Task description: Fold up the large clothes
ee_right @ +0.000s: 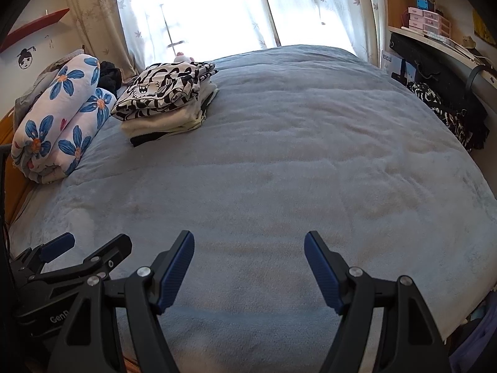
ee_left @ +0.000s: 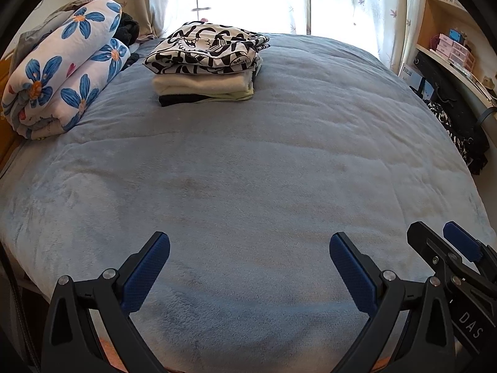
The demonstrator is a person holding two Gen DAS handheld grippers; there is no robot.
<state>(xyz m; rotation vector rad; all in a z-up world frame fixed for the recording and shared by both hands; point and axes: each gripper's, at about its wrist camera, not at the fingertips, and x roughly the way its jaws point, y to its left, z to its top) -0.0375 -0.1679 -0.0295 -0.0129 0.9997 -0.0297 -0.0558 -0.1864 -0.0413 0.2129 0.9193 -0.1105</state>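
We hold the left gripper (ee_left: pixel 249 267) and right gripper (ee_right: pixel 249 267) with jaws spread and empty above the bed (ee_left: pixel 264 171). The folded stack (ee_left: pixel 206 65) sits at the far side beside the floral quilt (ee_left: pixel 62 71). A careless reach could topple it.

Blue-grey blanket (ee_left: pixel 248 155); black-white print top (ee_left: pixel 205 46); blue-flowered white quilt (ee_left: pixel 62 68).
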